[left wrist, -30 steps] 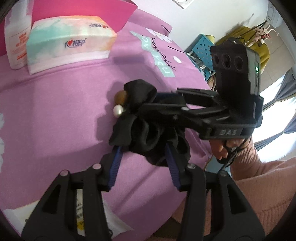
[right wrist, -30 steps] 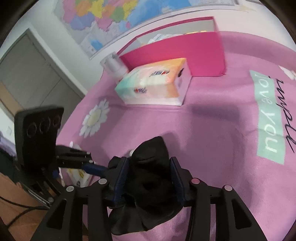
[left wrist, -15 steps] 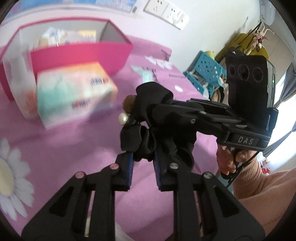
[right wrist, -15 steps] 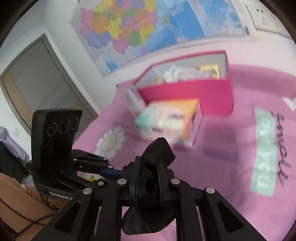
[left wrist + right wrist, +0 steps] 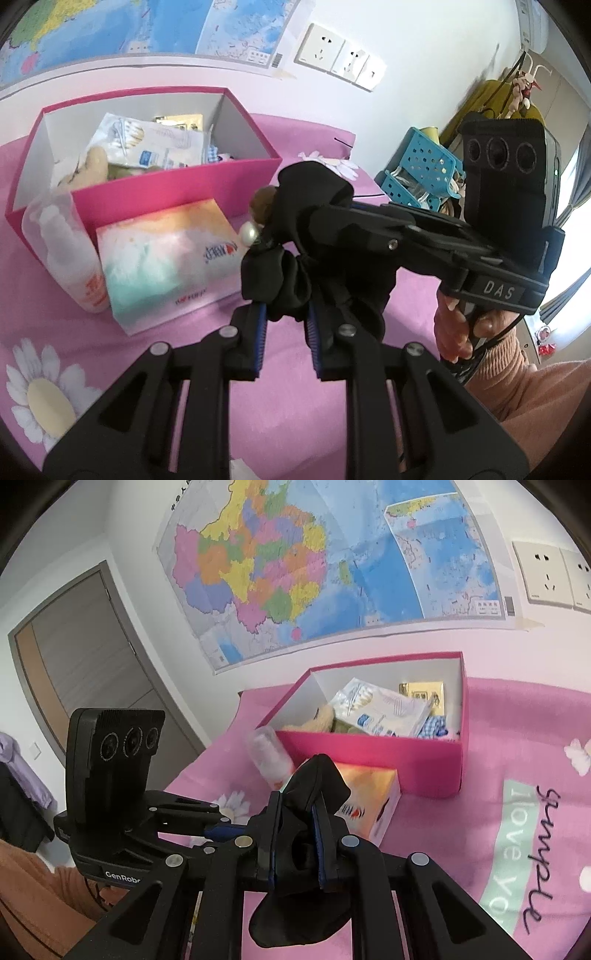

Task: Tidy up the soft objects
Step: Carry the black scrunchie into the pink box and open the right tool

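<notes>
A black fabric scrunchie with a pearl and a brown bead hangs in the air above the pink cloth. My left gripper is shut on its lower folds. My right gripper comes in from the right and is shut on the same scrunchie. In the right wrist view the black fabric is pinched between the right gripper's blue pads, and a loose fold hangs below. The left gripper reaches in from the left there. Behind stands an open pink box holding soft packets and a plush item.
A tissue pack and a white bottle lie right in front of the pink box. A blue perforated basket sits off the cloth's right edge. A person's hand in a pink sleeve holds the right gripper. The wall with a map is behind.
Both grippers have closed onto the black scrunchie and lifted it off the pink cloth. Both views have tilted up, so the pink box's inside now shows.
</notes>
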A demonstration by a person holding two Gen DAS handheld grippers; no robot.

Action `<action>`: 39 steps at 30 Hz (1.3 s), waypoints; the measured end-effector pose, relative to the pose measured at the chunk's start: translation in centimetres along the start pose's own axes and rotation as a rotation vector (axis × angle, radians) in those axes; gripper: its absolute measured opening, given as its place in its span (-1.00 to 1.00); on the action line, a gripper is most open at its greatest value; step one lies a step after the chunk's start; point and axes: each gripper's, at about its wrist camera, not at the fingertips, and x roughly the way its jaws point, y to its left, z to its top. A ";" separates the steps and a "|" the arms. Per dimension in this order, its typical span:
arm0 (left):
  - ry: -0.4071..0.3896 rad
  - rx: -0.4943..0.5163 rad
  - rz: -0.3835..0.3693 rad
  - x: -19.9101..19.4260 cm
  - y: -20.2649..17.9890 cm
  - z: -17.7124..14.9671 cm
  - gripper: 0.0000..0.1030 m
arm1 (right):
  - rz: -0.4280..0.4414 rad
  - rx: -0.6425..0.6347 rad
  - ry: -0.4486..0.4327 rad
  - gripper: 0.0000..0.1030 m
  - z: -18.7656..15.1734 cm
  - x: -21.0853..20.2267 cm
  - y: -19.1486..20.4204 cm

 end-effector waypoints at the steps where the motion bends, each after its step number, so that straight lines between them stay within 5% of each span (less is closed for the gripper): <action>1: -0.002 0.001 0.003 0.0 0.0 0.2 -0.58 | 0.001 0.000 -0.005 -0.73 0.3 0.1 -0.1; 39: -0.055 -0.086 0.250 4.7 5.3 13.8 -0.58 | -0.073 -0.012 -0.072 -0.73 12.0 5.6 -5.8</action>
